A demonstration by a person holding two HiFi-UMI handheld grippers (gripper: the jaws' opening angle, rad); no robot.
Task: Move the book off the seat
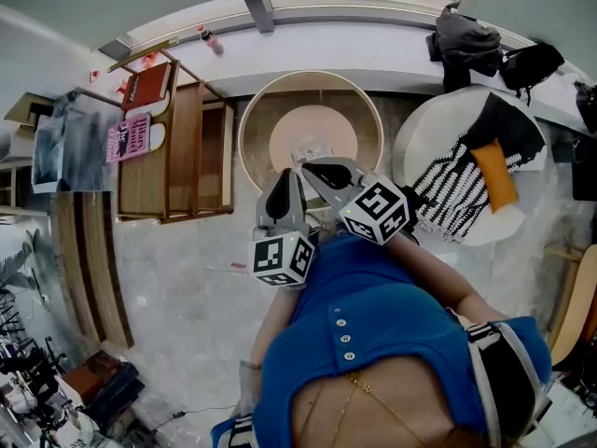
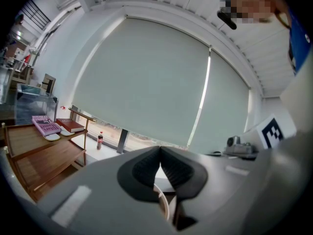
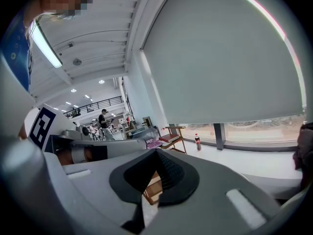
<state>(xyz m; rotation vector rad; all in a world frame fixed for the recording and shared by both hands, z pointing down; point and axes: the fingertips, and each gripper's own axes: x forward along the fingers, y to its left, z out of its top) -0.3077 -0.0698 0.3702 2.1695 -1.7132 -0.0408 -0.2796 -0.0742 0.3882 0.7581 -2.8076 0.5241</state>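
While both claws, left gripper [image 2: 160, 148] and right gripper [image 3: 156, 152], sit pressed together and empty, we see the red book [image 1: 149, 86] beside a pink book [image 1: 131, 139] on the wooden bench [image 1: 187, 152] — far off. We judge a shut-jawed reach could shove either over the edge.

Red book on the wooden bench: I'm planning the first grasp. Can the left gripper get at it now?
Probably, after a reach. The red book lies uncovered at one end of the wooden bench; nothing stands between it and the left gripper, which is shut and well short of it.
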